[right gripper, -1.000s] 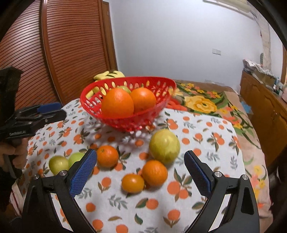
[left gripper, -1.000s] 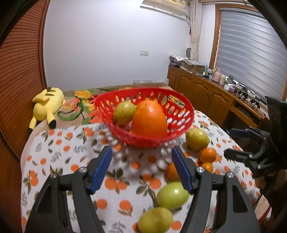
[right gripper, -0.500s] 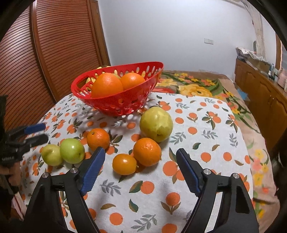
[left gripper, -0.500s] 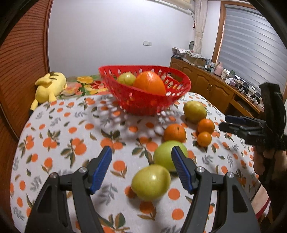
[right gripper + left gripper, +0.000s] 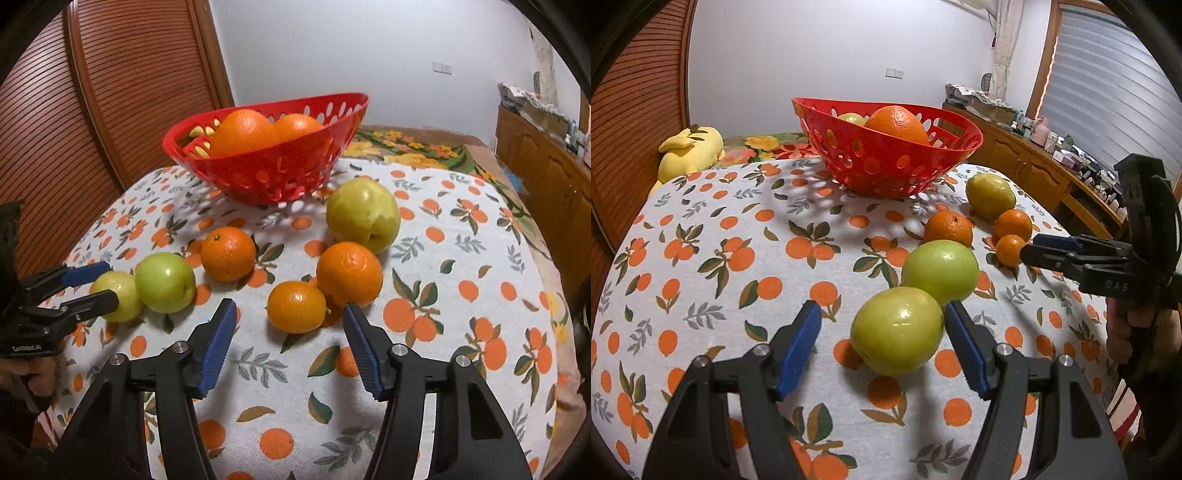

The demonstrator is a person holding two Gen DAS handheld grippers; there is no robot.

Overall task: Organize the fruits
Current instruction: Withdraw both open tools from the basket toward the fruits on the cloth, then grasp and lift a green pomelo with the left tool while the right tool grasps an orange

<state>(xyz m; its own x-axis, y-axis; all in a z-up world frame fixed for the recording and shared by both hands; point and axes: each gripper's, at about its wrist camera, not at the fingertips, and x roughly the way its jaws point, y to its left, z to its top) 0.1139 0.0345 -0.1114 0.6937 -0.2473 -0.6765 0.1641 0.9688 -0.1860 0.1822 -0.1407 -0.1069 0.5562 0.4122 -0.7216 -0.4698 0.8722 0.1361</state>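
A red basket (image 5: 886,173) (image 5: 273,173) at the table's far side holds oranges and a green fruit. In the left wrist view my left gripper (image 5: 882,310) straddles a yellow-green fruit (image 5: 897,330). Its right pad is at the skin and its left pad stands clear, so it is open. A green apple (image 5: 940,271) lies just behind. My right gripper (image 5: 290,308) is closing around a small orange (image 5: 297,306), and neither pad touches it. A bigger orange (image 5: 349,273) touches that one, another orange (image 5: 228,253) lies to the left, and a large yellow fruit (image 5: 364,218) is behind.
A yellow plush toy (image 5: 690,151) lies past the table's far left edge. A slatted wooden door (image 5: 110,110) stands to the left, and a cluttered wooden cabinet (image 5: 1034,158) runs along the right. A hand (image 5: 1137,328) holds the right gripper near the table's right edge.
Both grippers have sunk toward the table and closed in on the loose fruit. The right jaws have narrowed around the small orange. The left jaws kept their width.
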